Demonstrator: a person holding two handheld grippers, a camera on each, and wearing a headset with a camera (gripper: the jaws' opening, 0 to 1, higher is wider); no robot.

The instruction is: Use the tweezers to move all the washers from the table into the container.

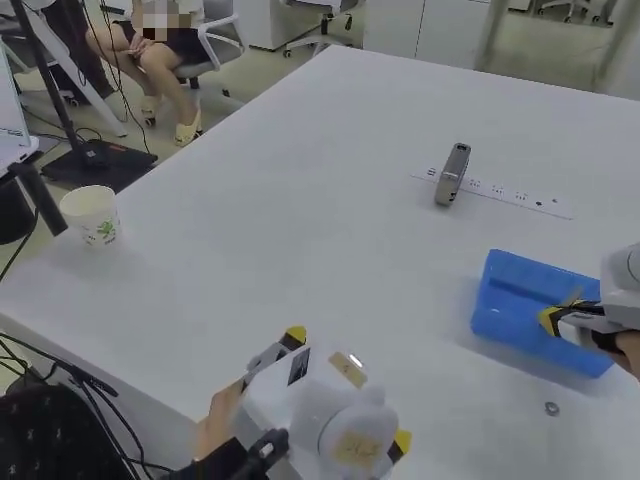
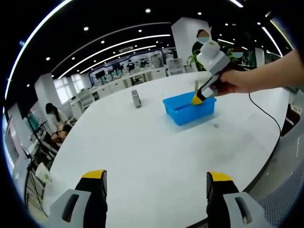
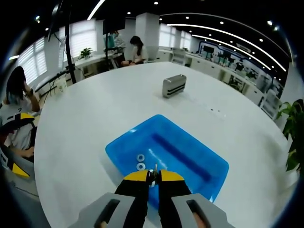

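- Hanging well to the left of the tweezers, the left gripper (image 2: 156, 176) is held with its jaws spread wide and nothing between them. Little risk is seen there, unless it is swung across the table (image 1: 300, 220) and the loose washer is swept away.
- Just ahead of and below the tweezer tips, the blue container (image 3: 190, 161) is seen with two washers (image 3: 140, 157) lying in it. It could be shoved if it is struck by the tips on the way out.
- One washer (image 1: 551, 407) lies on the table just outside the container's near wall, below the tool. Being small and flat, it could be flicked off or dropped if it is pinched off-centre.
- The right gripper (image 3: 154, 176) is closed almost fully on the tweezers (image 3: 155, 169). Whether anything is held in their tips cannot be told. If the squeeze is eased too far, the tweezers themselves could be let slip.
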